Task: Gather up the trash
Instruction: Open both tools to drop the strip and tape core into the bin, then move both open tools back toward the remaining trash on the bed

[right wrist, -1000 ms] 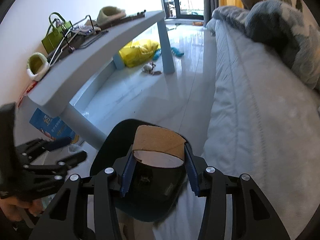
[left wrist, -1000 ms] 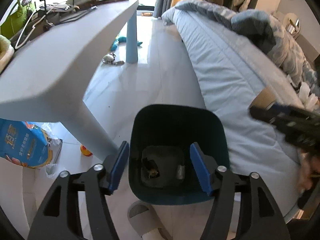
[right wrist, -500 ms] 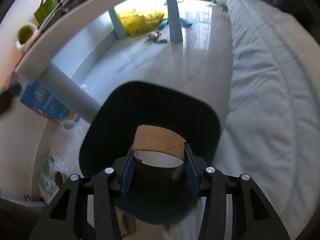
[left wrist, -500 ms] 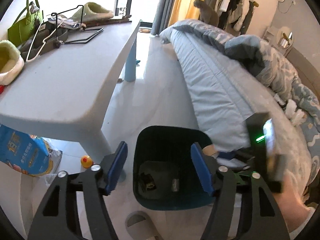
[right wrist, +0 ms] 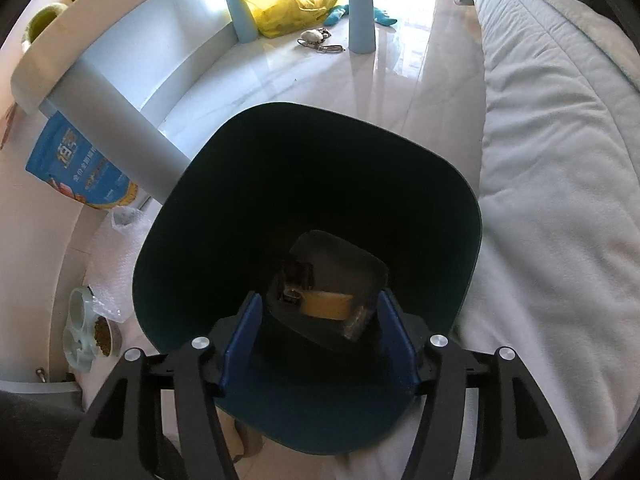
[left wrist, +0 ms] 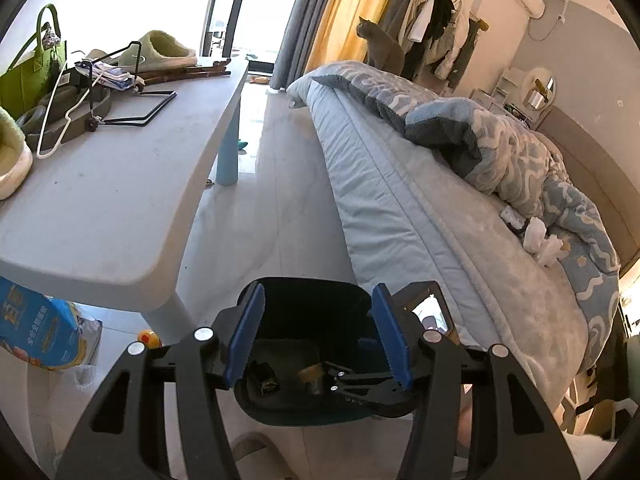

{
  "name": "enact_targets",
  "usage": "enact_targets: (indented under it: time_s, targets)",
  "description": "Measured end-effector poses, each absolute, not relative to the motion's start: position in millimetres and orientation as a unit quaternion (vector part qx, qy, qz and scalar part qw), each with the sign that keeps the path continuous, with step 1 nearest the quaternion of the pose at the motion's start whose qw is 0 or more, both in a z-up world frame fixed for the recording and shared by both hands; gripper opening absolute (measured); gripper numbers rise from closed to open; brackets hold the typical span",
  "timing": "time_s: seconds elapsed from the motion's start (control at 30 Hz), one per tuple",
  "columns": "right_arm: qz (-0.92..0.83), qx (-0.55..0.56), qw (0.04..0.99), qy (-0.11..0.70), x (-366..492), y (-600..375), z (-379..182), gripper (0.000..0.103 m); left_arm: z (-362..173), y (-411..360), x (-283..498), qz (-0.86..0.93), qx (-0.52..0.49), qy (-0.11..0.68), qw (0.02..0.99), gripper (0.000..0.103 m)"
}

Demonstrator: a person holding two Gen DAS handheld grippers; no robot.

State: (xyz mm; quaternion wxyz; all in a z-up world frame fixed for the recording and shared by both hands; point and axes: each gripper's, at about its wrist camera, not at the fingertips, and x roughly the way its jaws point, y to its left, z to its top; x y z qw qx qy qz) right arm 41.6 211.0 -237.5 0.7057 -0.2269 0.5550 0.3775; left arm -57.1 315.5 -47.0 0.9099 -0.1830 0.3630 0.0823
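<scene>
Bin sitting at frame centre in the right wrist view, on the floor between table leg at left and bed at right. Cardboard tube lying in the bin bottom, low centre, beside other scraps. Right gripper hanging over the bin mouth, jaws apart, nothing between them. Food bag standing left of the leg. In the left wrist view, left gripper hovering at lower centre over the bin, table filling left, bed running right, cat sitting at upper centre.

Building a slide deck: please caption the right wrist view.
Open right gripper poised over the dark teal trash bin, the cardboard tube lying at its bottom.
</scene>
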Motion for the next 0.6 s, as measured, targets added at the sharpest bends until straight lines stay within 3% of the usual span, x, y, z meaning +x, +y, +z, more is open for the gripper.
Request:
enact_targets:
  time_s: [0.23,0.6]
  targets:
    - [0.387,-0.219,0.715,0.539,43,209,-220,0.061,-31,313,-58,0.085,-0.183,0.346,0.916,0.058]
    - [0.414,-0.183,0.753,0.478,48,182,-144,0.061,3,282,-46,0.065,-0.158,0.320,0.932,0.058]
